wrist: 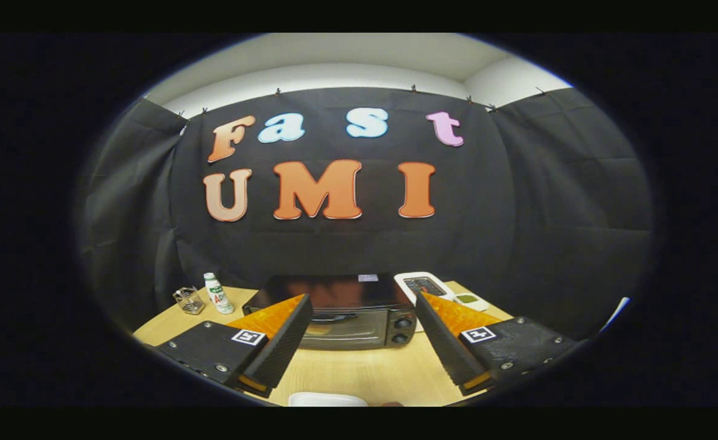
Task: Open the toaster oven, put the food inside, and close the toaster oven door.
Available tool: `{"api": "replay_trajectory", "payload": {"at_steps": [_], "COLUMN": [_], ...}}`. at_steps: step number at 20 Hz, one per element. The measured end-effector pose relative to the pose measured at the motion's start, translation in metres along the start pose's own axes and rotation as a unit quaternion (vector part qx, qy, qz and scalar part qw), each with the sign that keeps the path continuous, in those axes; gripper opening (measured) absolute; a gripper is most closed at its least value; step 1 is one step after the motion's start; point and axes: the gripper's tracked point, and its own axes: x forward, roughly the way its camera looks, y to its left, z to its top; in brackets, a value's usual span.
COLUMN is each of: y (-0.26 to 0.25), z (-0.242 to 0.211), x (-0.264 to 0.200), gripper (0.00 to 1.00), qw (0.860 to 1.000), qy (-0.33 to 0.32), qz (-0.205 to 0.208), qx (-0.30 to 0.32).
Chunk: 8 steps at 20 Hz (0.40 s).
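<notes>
1. No word or number can be read with certainty.
2. The gripper point(362, 295), its jaws spread wide in front of the toaster oven point(346, 318) and gripping nothing, carries a square black-and-white coded marker point(248, 337) on one finger and a second marker point(478, 334) on the other.
3. A pale sticker point(368, 277) lies on the toaster oven's top, too small to read.
4. Left of the toaster oven, a small bottle point(217, 293) on the surface bears a green and red label, its letters blurred.
5. Right of the toaster oven, a white device point(423, 284) has a dark panel, illegible.
</notes>
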Motion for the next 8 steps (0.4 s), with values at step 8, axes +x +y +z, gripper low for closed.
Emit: {"api": "replay_trajectory", "payload": {"at_steps": [8], "y": [-0.048], "z": [0.032], "x": [-0.048], "gripper": [1.00], "qw": [0.997], "qy": [-0.054], "qz": [-0.051], "qx": [-0.024]}}
